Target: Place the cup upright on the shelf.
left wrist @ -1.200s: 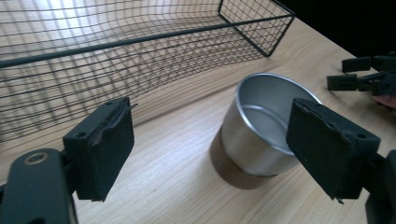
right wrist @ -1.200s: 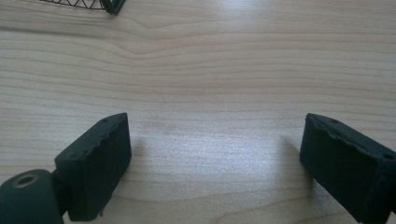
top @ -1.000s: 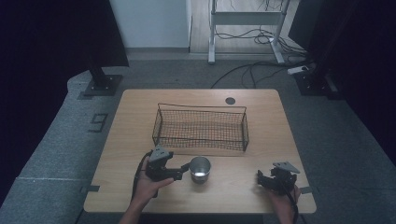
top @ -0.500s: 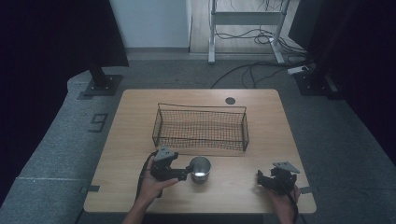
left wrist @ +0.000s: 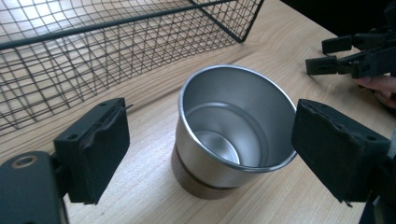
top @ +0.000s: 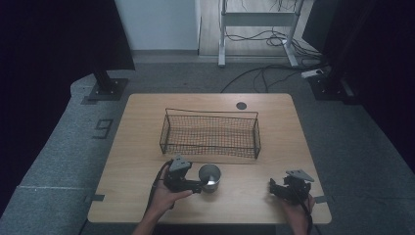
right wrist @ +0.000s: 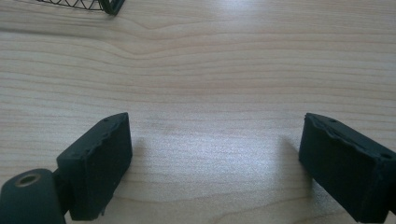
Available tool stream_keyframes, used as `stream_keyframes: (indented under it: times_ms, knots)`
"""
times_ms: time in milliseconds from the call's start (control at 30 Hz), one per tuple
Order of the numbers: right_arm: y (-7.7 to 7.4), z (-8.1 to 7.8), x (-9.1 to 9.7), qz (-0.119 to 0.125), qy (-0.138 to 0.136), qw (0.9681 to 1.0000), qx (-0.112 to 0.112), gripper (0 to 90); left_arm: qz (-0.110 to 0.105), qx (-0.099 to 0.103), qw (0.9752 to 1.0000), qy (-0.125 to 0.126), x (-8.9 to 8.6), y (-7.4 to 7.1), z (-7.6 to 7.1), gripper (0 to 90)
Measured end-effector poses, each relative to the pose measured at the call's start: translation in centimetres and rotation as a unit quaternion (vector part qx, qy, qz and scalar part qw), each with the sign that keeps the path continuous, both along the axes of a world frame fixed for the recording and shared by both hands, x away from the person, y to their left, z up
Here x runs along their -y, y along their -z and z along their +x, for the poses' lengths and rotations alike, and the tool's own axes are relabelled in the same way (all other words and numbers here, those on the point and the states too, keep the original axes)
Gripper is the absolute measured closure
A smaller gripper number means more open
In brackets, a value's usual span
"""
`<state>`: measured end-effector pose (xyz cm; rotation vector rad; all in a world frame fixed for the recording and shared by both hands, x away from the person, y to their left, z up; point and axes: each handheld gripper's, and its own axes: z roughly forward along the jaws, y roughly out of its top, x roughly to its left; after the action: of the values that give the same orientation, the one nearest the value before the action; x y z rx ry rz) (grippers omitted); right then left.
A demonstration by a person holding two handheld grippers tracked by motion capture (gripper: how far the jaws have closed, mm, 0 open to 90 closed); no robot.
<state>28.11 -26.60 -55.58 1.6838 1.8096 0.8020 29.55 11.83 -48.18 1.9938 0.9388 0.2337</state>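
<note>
Presently: left tool [left wrist: 205,154] jaws just opening, spread either side of steel cup [left wrist: 233,130], pads clear of its wall; cup released. Cup upright on worktop [top: 274,122], just before wire basket [top: 210,132]. Right tool [right wrist: 215,163] open, empty, well apart. Next, likely: withdraw left tool without tipping cup.

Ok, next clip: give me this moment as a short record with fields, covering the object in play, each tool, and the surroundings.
object in play: steel cup, upright on the wooden table, mouth up, empty
left tool: jaws have just been opening; cup stands between them, left pad clear of the wall, the right one close to the rim
right tool: open, nothing between the jaws, low over bare tabletop at the near right
basket: black wire, empty, behind the cup
cup vs basket: outside it, on the near side
</note>
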Motion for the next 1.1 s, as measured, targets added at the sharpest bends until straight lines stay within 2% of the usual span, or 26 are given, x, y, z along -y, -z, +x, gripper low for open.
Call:
stream_keyframes:
  times_ms: [200, 300, 633, 967, 1100]
  knots:
    - [0.0, 0.0, 0.0, 0.0, 0.0, 1.0, 0.0, 9.5, 0.009, -0.003, 0.9999, 0.007, 0.9, 0.5, 0.0, 9.0]
    - [0.0, 0.0, 0.0, 0.0, 0.0, 1.0, 0.0, 9.5, 0.027, 0.003, 0.9995, 0.018, 1.6, 0.8, -0.3, 3.0]
    - [0.0, 0.0, 0.0, 0.0, 0.0, 1.0, 0.0, 9.6, 0.034, -0.001, 0.9992, 0.021, 2.6, 1.4, 0.0, 0.5]
    - [0.0, 0.0, 0.0, 0.0, 0.001, 1.0, 0.0, 9.9, 0.06, -0.003, 0.9979, 0.022, 4.3, 2.6, 0.2, 3.7]
    - [0.0, 0.0, 0.0, 0.0, 0.001, 1.0, 0.001, 9.9, 0.063, 0.011, 0.9979, 0.008, 4.4, 2.6, 0.2, 12.6]
